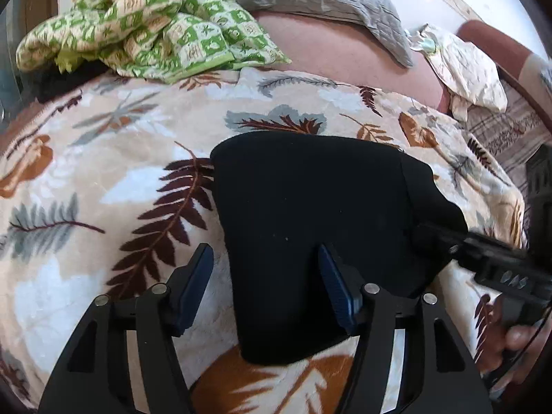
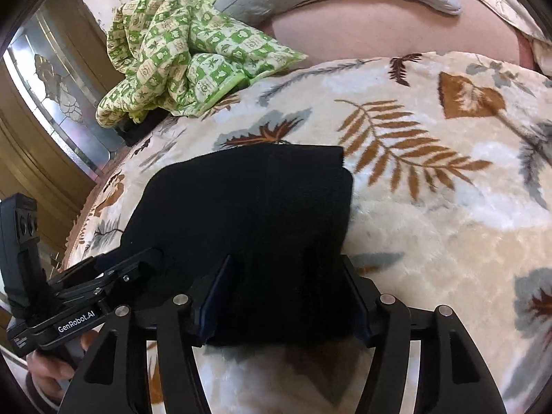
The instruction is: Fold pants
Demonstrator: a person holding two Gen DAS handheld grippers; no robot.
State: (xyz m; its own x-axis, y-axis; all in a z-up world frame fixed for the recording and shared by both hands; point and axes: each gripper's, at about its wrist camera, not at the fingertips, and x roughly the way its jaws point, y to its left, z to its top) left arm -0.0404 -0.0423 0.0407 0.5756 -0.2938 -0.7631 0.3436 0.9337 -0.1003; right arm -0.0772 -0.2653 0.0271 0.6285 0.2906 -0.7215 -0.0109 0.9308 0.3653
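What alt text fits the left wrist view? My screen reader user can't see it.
Folded black pants lie on a leaf-print blanket, the open left gripper straddling their near-left edge. The right gripper touches their right side; a green checkered quilt is bunched behind.

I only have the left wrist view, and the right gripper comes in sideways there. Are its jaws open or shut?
Observer: Open. In the right wrist view the right gripper stands wide, with the near edge of the pants between its fingers.
Operator: Is it pinching the cloth?
Observer: Not that I can see. The cloth fills the gap, but the fingers are far apart.
Operator: Anything to the right of the pants?
Observer: Only blanket, with an orange fern print.
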